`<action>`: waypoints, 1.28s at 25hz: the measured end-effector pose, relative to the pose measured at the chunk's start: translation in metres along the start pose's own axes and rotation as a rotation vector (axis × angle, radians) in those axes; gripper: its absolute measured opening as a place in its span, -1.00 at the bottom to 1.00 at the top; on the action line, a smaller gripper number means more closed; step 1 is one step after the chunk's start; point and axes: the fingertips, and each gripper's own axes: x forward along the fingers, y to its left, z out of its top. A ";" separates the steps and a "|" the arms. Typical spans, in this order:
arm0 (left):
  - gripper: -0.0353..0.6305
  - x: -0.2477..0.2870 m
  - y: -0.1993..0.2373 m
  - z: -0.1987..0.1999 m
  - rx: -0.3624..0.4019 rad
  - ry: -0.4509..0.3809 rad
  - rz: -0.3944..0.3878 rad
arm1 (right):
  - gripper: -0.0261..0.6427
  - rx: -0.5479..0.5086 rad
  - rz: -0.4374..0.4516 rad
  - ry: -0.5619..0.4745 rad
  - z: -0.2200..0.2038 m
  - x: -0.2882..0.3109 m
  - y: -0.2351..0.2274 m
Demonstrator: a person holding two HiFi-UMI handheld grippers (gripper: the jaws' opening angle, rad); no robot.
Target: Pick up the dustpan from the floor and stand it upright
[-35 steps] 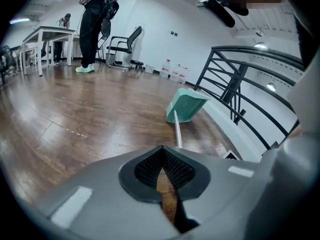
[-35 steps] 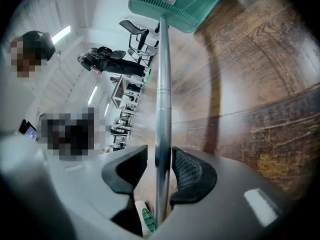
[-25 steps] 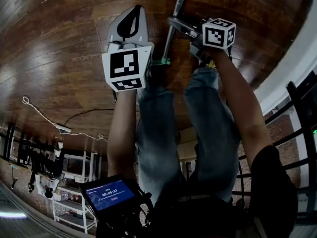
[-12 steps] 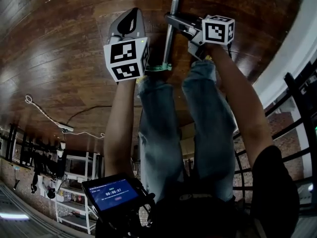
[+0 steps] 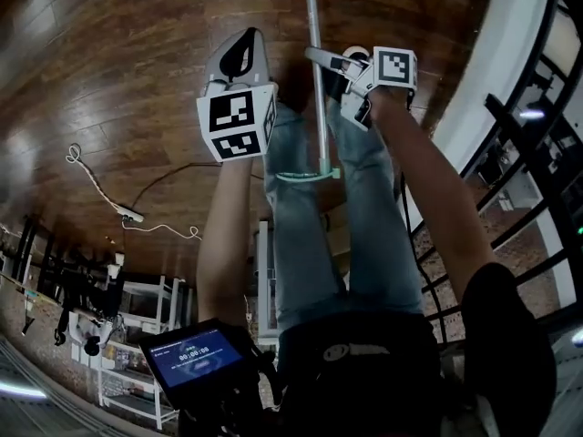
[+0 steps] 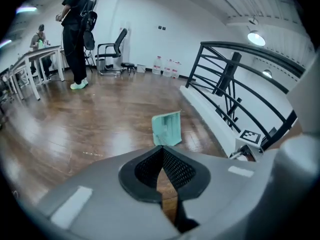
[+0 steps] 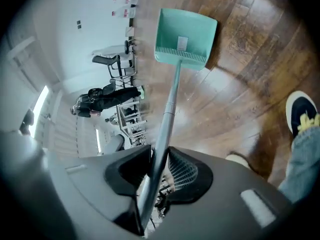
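Note:
The dustpan has a mint-green pan [image 7: 185, 36] on a long metal pole [image 7: 169, 109]. In the right gripper view the pan rests on the wooden floor far below, with the pole running up between the jaws. My right gripper [image 7: 159, 156] grips that pole, and its jaws are opening slightly with the pole still pressed between the pads. The head view shows the right gripper [image 5: 321, 60] on the pole [image 5: 315, 25], with the green handle end [image 5: 305, 177] near my legs. My left gripper [image 5: 239, 45] hovers beside it, shut and holding nothing. The left gripper view shows the pan [image 6: 166, 129] beyond its jaws [image 6: 162, 151].
A black railing [image 6: 235, 89] on a white ledge runs along the right. A person [image 6: 77, 34] stands by tables, with an office chair [image 6: 112, 54] at the far wall. A white cable [image 5: 118, 208] lies on the floor. My shoe [image 7: 302, 114] is near the pole.
Both grippers have risen from the floor. The pole has swung from slanted to nearly straight in the head view, and its green handle end has slid lower between my legs.

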 end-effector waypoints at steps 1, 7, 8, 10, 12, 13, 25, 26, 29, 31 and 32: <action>-0.84 -0.012 -0.003 0.013 -0.002 -0.008 0.006 | -0.58 0.047 -0.004 0.003 -0.011 -0.006 0.009; -0.84 -0.053 -0.032 0.070 0.013 -0.056 0.015 | -0.49 0.217 -0.055 0.037 -0.060 -0.029 0.046; -0.84 -0.056 -0.037 0.075 0.020 -0.056 0.011 | -0.44 0.189 -0.063 0.058 -0.066 -0.031 0.049; -0.84 -0.061 -0.043 0.082 0.037 -0.050 0.004 | -0.35 0.128 -0.090 0.109 -0.078 -0.031 0.052; -0.84 -0.062 -0.042 0.088 0.046 -0.042 0.001 | -0.35 0.092 -0.120 0.148 -0.081 -0.030 0.052; -0.84 -0.063 -0.039 0.090 0.046 -0.038 0.001 | -0.35 0.078 -0.132 0.161 -0.080 -0.030 0.054; -0.84 -0.058 -0.018 0.123 0.026 -0.047 0.009 | 0.22 -0.268 0.050 0.153 0.001 -0.002 0.153; -0.84 -0.056 -0.017 0.127 0.025 -0.052 0.008 | 0.22 -0.303 0.077 0.150 0.007 -0.001 0.163; -0.84 -0.055 -0.012 0.141 0.046 -0.067 0.014 | 0.12 -0.386 0.140 0.127 0.024 0.000 0.191; -0.84 -0.057 -0.007 0.149 0.070 -0.072 0.021 | 0.04 -0.416 0.157 0.102 0.032 -0.002 0.205; -0.84 -0.059 -0.003 0.153 0.081 -0.079 0.025 | 0.01 -0.429 0.166 0.090 0.034 -0.004 0.212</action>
